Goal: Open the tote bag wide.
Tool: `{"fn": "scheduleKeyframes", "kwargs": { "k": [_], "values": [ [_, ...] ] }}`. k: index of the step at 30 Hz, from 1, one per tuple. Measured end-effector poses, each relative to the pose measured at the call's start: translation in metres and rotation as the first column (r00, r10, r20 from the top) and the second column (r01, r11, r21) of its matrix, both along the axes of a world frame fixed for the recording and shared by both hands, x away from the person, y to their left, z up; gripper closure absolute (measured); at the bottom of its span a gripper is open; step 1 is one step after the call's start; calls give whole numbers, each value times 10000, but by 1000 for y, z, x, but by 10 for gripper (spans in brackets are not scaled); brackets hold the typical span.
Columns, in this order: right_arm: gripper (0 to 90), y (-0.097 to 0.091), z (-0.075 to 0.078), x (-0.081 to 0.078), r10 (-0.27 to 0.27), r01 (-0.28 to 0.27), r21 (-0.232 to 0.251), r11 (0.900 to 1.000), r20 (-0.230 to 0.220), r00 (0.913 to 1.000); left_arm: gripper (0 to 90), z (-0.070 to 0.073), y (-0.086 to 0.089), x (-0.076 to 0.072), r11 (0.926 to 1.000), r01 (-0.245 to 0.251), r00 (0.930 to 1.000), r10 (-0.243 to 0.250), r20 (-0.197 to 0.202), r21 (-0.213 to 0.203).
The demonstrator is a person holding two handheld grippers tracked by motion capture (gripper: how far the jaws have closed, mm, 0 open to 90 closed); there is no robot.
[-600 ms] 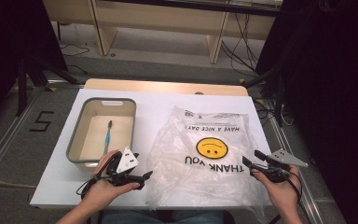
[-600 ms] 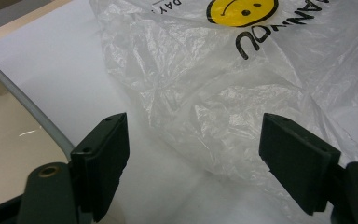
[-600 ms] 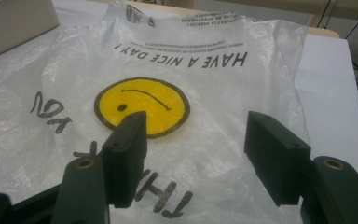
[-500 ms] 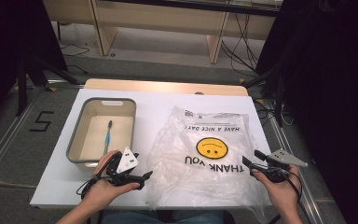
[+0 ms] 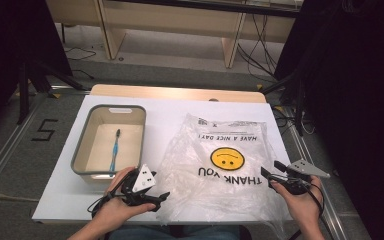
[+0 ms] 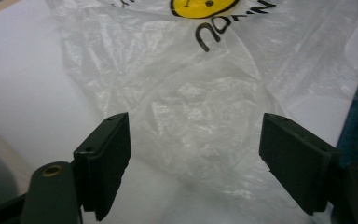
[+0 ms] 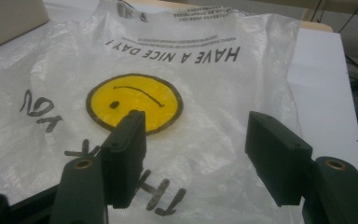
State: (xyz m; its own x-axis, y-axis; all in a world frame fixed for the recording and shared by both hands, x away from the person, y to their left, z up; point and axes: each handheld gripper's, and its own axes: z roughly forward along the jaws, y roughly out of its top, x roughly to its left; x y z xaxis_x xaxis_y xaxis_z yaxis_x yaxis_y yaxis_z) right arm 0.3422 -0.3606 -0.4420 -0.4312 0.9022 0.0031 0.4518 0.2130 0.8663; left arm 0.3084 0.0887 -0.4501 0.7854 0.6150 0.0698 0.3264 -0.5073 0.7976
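Smiley plastic bag flat on the white table, both grippers at its near edge

A grey tub (image 5: 80, 150) holding a blue toothbrush (image 5: 114, 150) sits left of the plastic bag (image 5: 220, 165). The left gripper (image 5: 161, 196) and right gripper (image 5: 270, 170) lie low, jaws apart, gripping nothing.

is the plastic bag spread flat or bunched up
Spread flat: the plastic bag lies wrinkled on the table, its whole smiley print readable.

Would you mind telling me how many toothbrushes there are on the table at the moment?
1. A blue toothbrush lies inside the grey-rimmed tub at the table's left side, lengthwise along the tub's floor. The crumpled plastic bag beside it looks flat, though something thin beneath it could be hidden.
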Motion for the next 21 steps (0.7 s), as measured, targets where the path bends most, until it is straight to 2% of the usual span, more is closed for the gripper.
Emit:
{"fn": "scheduleKeyframes", "kwargs": {
  "k": [3,4,6,7,11,16,17,18,19,20,21],
  "values": [
    [386,-2,1,0,-302,302,-51,9995,-33,9995,246,-3,-6,-5,9995,305,9992,-302,-261,116],
    [386,-4,2,0,-560,559,-97,9984,-126,9984,246,-4,-8,-6,9989,430,9986,-425,-331,170],
    [385,-5,2,0,-616,614,-111,9980,-147,9980,247,-5,-11,-7,9981,556,9976,-545,-416,258],
    [379,-7,2,0,-871,865,-219,9960,-285,9958,247,-6,-13,-8,9977,607,9971,-592,-485,304],
    [370,-9,-1,-1,-1228,1197,-414,9919,-827,9890,245,-11,-18,-10,9949,842,9927,-789,-910,559],
    [362,-14,-6,-1,-1663,1584,-622,9854,-1558,9737,252,-20,-23,-11,9880,1122,9854,-968,-1401,1065],
    [361,-14,-7,-1,-1815,1736,-593,9830,-1768,9674,257,-22,-24,-11,9850,1226,9835,-1041,-1483,1216],
    [360,-15,-8,0,-1822,1728,-662,9827,-1832,9660,266,-23,-25,-12,9832,1305,9812,-1097,-1587,1272],
    [360,-15,-8,0,-1822,1728,-662,9827,-1832,9660,266,-25,-25,-12,9785,1471,9781,-1221,-1687,1447],
    [358,-16,-9,-1,-1857,1749,-701,9821,-2039,9612,279,-26,-26,-12,9762,1543,9764,-1270,-1750,1525],
    [351,-16,-11,-1,-1915,1754,-866,9807,-2434,9508,290,-28,-26,-13,9750,1546,9758,-1254,-1790,1599]
  ]
}}
